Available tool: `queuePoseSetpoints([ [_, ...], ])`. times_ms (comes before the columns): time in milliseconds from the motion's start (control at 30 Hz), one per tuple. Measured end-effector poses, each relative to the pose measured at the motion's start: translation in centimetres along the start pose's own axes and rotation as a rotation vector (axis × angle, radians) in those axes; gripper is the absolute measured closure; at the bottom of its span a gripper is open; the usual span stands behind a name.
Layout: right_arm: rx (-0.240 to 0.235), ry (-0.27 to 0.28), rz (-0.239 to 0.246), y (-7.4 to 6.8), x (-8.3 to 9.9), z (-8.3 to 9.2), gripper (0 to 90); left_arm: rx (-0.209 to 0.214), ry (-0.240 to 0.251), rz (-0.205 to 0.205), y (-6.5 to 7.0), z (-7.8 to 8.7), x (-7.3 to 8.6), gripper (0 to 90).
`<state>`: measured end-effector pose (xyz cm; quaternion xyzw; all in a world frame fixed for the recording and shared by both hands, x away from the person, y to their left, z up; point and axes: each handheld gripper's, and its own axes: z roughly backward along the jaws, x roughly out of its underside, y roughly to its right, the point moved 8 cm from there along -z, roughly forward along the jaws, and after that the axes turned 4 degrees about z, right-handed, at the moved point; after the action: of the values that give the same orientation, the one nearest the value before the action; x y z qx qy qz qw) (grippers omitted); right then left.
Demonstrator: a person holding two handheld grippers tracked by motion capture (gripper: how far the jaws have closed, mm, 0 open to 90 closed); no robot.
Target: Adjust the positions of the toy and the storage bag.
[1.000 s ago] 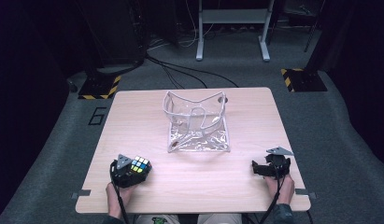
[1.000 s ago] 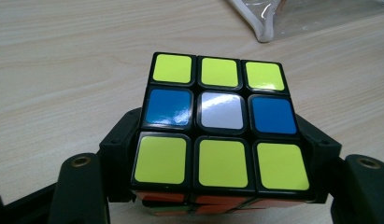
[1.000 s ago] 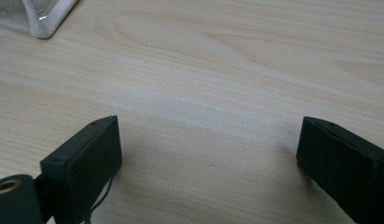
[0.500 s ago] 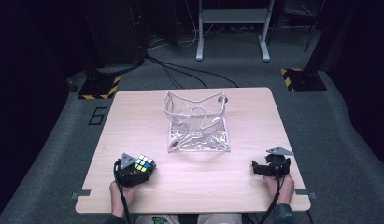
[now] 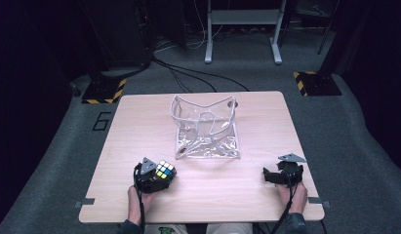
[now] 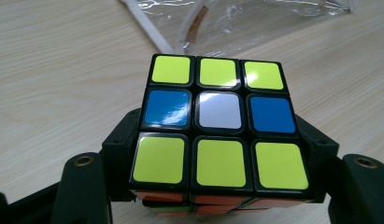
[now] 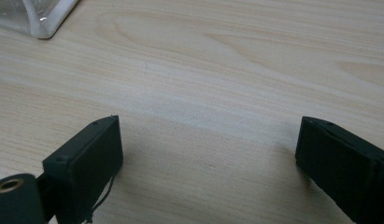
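The left hand-held gripper is clamping the puzzle cube between its jaws, the clear pouch lying just ahead. The right hand-held gripper is resting with jaws apart on the counter.

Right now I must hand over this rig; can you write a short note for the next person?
Left gripper: shut on the cube, near the table's front left edge. Yellow, blue and white stickers face up.
Right gripper: open, holds nothing, resting at the front right.
Bag: clear, mid-table, mouth standing open, apart from both grippers.
Done: cube is gripped.
Left, as it seems: carry the cube to the bag and put it in; the right gripper could steady the bag's rim.
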<state>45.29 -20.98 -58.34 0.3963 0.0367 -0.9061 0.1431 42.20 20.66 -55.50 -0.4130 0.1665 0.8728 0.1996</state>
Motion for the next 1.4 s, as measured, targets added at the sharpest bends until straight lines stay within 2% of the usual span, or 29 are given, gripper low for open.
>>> queuePoseSetpoints([
  [167, 0.0, 0.0, 0.0, 0.0, 0.0, 0.0, 6.7, 0.022, -0.01, -0.029, 1.3, -0.9, -0.4, 33.2],
  [667, 0.0, 0.002, 0.001, 0.0, 0.0, 0.0, 7.1, 0.072, -0.03, -0.051, 3.8, -3.0, -0.8, 33.1],
  [833, -0.001, 0.003, 0.002, 0.0, 0.0, 0.0, 7.4, 0.083, -0.03, -0.051, 4.3, -3.5, -1.2, 33.1],
  [1000, -0.001, 0.004, 0.004, 0.0, 0.0, 0.0, 7.5, 0.089, -0.041, -0.072, 4.9, -4.0, -1.2, 33.0],
  [1267, -0.003, 0.007, 0.007, 0.0, 0.0, 0.0, 7.7, 0.097, -0.045, -0.08, 5.1, -4.2, -1.3, 32.5],
  [1333, -0.003, 0.006, 0.006, 0.0, 0.0, 0.0, 7.8, 0.107, -0.038, -0.077, 5.1, -4.0, -1.3, 28.7],
  [1400, -0.003, 0.006, 0.007, 0.0, 0.0, 0.0, 7.8, 0.105, -0.037, -0.076, 5.1, -3.8, -1.4, 21.4],
])
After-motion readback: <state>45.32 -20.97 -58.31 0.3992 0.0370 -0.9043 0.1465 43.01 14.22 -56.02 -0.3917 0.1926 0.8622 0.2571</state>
